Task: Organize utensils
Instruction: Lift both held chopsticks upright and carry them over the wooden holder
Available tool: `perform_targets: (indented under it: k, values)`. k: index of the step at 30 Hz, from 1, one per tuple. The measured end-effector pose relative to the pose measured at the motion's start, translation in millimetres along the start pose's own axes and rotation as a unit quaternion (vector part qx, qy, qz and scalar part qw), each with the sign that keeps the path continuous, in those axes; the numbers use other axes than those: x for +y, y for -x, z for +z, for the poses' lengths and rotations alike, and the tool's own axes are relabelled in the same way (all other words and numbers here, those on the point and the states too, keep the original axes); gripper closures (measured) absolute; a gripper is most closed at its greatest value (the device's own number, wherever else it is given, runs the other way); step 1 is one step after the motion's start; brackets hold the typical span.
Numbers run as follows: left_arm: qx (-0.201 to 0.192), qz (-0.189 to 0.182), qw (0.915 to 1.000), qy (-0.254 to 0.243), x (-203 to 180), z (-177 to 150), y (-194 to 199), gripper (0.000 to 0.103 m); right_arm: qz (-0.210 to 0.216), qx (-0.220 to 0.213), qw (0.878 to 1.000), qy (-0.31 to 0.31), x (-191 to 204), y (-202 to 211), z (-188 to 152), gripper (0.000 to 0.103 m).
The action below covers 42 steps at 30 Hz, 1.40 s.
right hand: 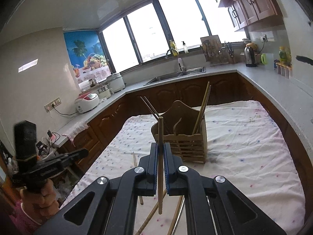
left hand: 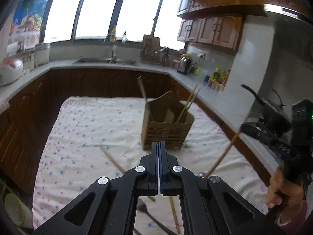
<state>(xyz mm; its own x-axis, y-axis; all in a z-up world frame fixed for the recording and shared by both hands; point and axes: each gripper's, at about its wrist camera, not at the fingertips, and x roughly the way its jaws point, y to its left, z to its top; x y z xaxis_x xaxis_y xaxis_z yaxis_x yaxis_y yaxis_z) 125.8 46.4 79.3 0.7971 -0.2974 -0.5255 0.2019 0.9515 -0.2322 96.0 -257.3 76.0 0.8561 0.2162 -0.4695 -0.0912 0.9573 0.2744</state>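
Note:
A wooden utensil holder [left hand: 168, 125] [right hand: 183, 139] stands on the floral cloth with several chopsticks leaning in it. My left gripper [left hand: 158, 145] is shut and empty, just in front of the holder. My right gripper [right hand: 160, 146] is shut on a wooden chopstick [right hand: 160, 156], held upright in front of the holder; the same chopstick shows slanted at the right of the left wrist view [left hand: 227, 150]. Loose chopsticks [left hand: 112, 159] [right hand: 135, 159] and a dark spoon [left hand: 142, 207] lie on the cloth below the grippers.
The cloth-covered table [left hand: 88, 121] [right hand: 244, 137] sits inside a U-shaped kitchen counter [right hand: 264, 86] with a sink [right hand: 176, 76], a rice cooker [right hand: 87, 101] and a kettle [right hand: 249, 56]. A stove with a black pan [left hand: 273, 115] is at right.

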Motion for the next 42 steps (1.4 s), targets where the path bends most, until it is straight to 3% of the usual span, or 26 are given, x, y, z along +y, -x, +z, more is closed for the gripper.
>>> perform_targets:
  k: [5, 8, 10, 12, 20, 28, 30, 32, 36, 42]
  values:
    - [0.048, -0.001, 0.9982, 0.035, 17, -2, -39, 0.103, -0.005, 0.0, 1.0, -0.005, -5, -2, -1, 0.097]
    - [0.082, -0.004, 0.9963, 0.025, 11, -4, -71, 0.1, -0.009, -0.002, 1.0, -0.008, -11, 2, -1, 0.097]
    - [0.109, -0.01, 0.9939, 0.016, 2, -5, -97, 0.095, -0.014, -0.003, 1.0, -0.012, -15, 6, -1, 0.097]
    - [0.128, -0.01, 0.9917, 0.001, -9, -7, -123, 0.081, -0.018, -0.005, 1.0, -0.016, -20, 10, 0, 0.097]
    - [0.195, 0.006, 0.9798, -0.042, -36, -13, -216, 0.081, -0.031, -0.012, 0.999, -0.041, -49, 22, -1, 0.097]
    - [0.241, 0.029, 0.9677, -0.068, -46, -21, -281, 0.08, -0.032, -0.008, 0.998, -0.058, -68, 20, -3, 0.097]
    - [0.235, 0.036, 0.968, -0.08, -49, -24, -285, 0.084, -0.031, -0.007, 0.998, -0.061, -69, 19, -3, 0.097]
    - [0.233, 0.045, 0.9671, -0.091, -52, -23, -290, 0.097, -0.03, -0.008, 0.998, -0.061, -69, 19, -3, 0.097]
    - [0.222, 0.036, 0.9715, -0.075, -48, -16, -287, 0.097, -0.027, -0.01, 0.998, -0.061, -68, 20, -3, 0.097]
    - [0.16, -0.008, 0.9868, -0.023, -38, 8, -235, 0.099, -0.022, -0.019, 0.998, -0.054, -62, 24, 1, 0.097]
